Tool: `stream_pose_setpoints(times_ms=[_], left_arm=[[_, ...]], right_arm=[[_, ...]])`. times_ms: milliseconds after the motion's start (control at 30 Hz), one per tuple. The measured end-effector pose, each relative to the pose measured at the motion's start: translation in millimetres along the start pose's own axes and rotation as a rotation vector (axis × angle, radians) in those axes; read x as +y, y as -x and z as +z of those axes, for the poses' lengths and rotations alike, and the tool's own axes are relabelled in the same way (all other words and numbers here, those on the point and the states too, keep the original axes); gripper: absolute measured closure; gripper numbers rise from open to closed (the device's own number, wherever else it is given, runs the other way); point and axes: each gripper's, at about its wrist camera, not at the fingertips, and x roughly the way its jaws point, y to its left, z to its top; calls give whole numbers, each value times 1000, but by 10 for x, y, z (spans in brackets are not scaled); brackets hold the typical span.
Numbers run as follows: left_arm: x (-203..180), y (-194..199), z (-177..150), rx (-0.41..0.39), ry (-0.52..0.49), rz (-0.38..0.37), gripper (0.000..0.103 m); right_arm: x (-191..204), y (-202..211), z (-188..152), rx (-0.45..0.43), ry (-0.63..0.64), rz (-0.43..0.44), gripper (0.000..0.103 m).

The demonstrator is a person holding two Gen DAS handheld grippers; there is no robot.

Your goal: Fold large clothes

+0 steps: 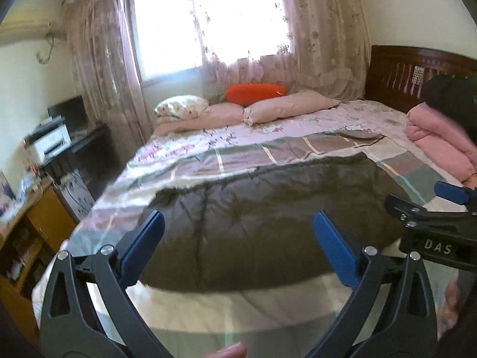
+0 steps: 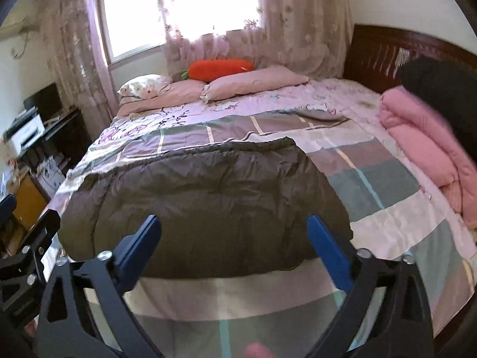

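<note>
Two hand-held grippers, left (image 1: 238,253) and right (image 2: 234,250), hover with jaws spread wide and nothing between them. Below them the grey padded garment (image 2: 202,203) lies folded flat on the bed (image 2: 387,208), near its foot. A folded pink quilt (image 2: 426,155) sits by the right edge.

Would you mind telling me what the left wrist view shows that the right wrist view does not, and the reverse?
Only the left wrist view shows the right gripper from the side, with its DAS lettering, and a wooden shelf unit at lower left.

Only the right wrist view shows the left gripper at its left edge, and more of the checked sheet right of the garment.

Both show the folded dark garment on the bed, pink quilt, orange carrot pillow, and open, empty jaws.
</note>
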Motion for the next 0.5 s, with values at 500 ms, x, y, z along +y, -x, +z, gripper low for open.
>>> stream_pose_setpoints(times_ms=[500], left_arm=[[89,59,-147,48,126,-69,2]], right_arm=[[296,10,-225,34,48,-7,1]])
